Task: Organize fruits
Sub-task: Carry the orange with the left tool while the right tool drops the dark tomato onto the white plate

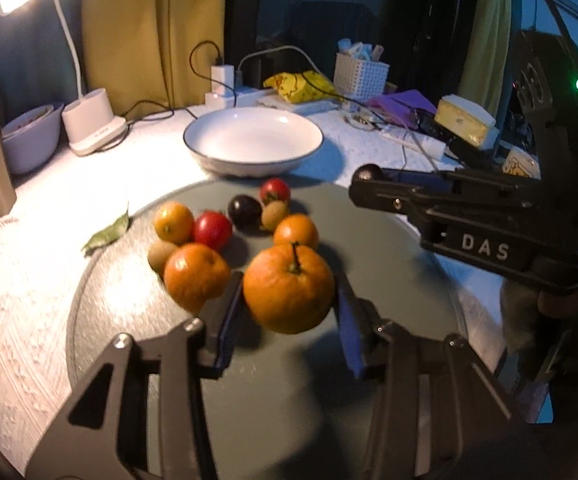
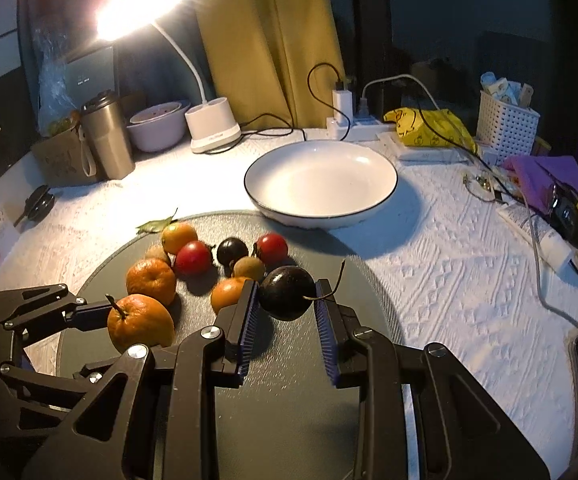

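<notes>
- The white textured tablecloth (image 2: pixel 449 272) covered the table, and on it lay a round grey-green mat (image 1: pixel 389 248) bearing the fruit.
- The wide white shallow bowl with a thin dark rim (image 2: pixel 321 178) stood on the cloth just beyond the mat's far edge; no fruit lay in it.
- The left gripper (image 1: pixel 289 312) had its blue-padded jaws closed partway onto the large stemmed orange (image 1: pixel 289 288), both pads touching its sides; whether the orange was off the mat I cannot tell.
- The right gripper (image 2: pixel 287 312) had its ribbed blue pads pressed against the dark purple round fruit with a curled stem (image 2: pixel 287 292), at the mat's centre.
- Only the left wrist view showed the right gripper's side, where white letters read "DAS", and a yellow box (image 1: pixel 465 122) at the far right.
- Only the right wrist view showed the steel travel tumbler (image 2: pixel 107 136) whole and the lit head of the white gooseneck desk lamp (image 2: pixel 213 124).
- A smaller orange (image 1: pixel 195 274) sat just left of the held one, with a mandarin (image 1: pixel 296 231) behind.
- Two red tomatoes (image 1: pixel 212 230), a small dark plum (image 1: pixel 245 209) and a yellow-orange kumquat (image 1: pixel 173 222) were clustered beyond them.
- A green leaf (image 1: pixel 109 234) lay at the mat's left edge.
</notes>
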{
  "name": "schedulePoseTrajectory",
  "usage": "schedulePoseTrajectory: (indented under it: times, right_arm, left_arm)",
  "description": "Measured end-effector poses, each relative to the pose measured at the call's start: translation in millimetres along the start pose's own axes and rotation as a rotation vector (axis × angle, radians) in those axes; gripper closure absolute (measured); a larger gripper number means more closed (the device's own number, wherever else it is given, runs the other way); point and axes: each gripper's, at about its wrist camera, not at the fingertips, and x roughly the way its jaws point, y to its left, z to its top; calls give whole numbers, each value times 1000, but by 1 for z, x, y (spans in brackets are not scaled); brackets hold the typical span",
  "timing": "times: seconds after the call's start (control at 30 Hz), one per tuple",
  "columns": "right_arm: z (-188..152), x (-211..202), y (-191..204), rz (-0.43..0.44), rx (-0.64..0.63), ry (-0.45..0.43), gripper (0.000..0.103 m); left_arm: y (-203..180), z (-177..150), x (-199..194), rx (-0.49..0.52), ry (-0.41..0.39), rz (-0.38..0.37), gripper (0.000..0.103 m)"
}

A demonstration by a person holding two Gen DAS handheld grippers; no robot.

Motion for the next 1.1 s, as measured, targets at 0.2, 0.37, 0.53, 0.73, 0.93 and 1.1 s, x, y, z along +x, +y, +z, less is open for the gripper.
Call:
schedulePoseTrajectory:
  times: [0.2, 0.37, 0.53, 0.73, 0.93, 1.1]
  right_arm:
    - [12, 6, -5, -15, -13, -12, 73]
    - [25, 15, -12, -28, -22, -24, 73]
    - [40, 27, -20, -43, -30, -36, 73]
    - [60, 44, -28, -57, -51, -53, 73]
    - [84, 60, -36, -62, -66, -82, 73]
    - [100, 76, -46, -56, -60, -95, 73]
  left_arm:
    - [12, 19, 5, -10, -24, 0, 59]
    - [25, 37, 11, -10, -42, 0, 59]
    - [37, 55, 21, -11, -63, -1, 59]
    - [50, 81, 39, -9, -75, -10, 59]
    - [63, 108, 56, -13, -85, -14, 59]
    - [70, 127, 71, -3, -85, -6, 59]
